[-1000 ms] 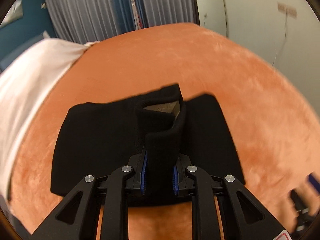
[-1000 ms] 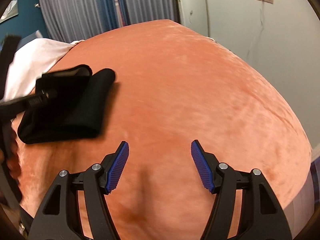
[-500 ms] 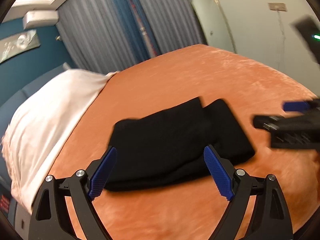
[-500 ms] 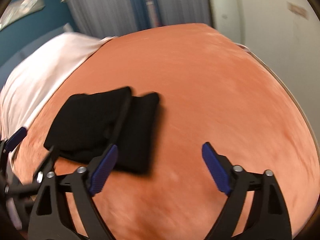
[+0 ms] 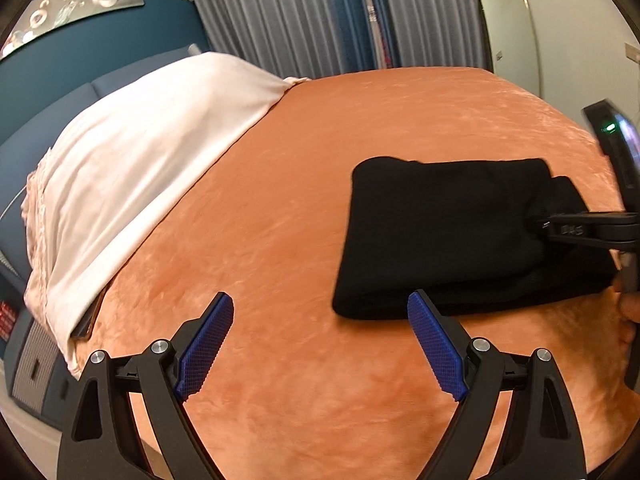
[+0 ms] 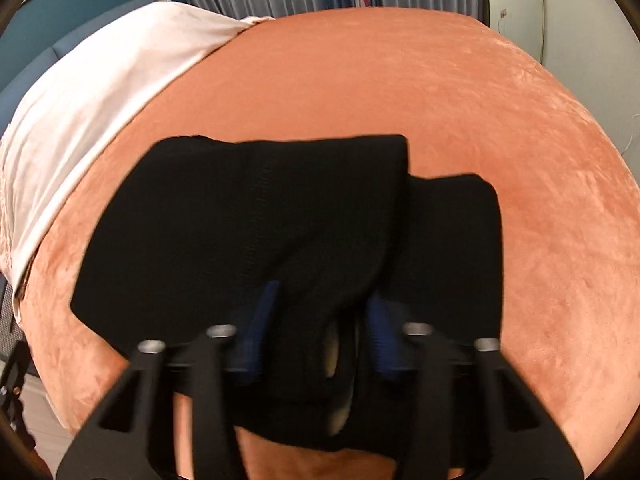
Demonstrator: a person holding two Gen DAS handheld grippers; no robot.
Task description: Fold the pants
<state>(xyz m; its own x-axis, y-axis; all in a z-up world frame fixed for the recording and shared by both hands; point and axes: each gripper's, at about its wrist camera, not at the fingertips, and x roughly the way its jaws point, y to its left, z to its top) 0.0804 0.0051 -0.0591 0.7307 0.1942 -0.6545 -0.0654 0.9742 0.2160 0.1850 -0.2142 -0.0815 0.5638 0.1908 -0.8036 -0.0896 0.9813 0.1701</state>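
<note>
The folded black pants [image 5: 440, 232] lie on an orange bed cover [image 5: 280, 200], to the right of my left gripper [image 5: 320, 296]. That gripper is open over bare cover, with nothing between its blue pads. In the right wrist view the pants [image 6: 240, 220] fill the middle. My right gripper [image 6: 316, 316] is closing on a raised fold at their near edge, and black fabric bunches between its pads. The left wrist view also shows the right gripper [image 5: 540, 226] pinching the right end of the pants.
A white sheet [image 5: 140, 140] covers the head of the bed at the left, against a blue wall. Grey curtains [image 5: 300, 12] hang behind. The orange cover [image 6: 440, 80] stretches far beyond the pants. A hand [image 5: 628, 308] shows at the right edge.
My left gripper let go of the pants' fold, opened and drew away to the left. My right gripper swung left from bare cover onto the pants and closed on their near edge.
</note>
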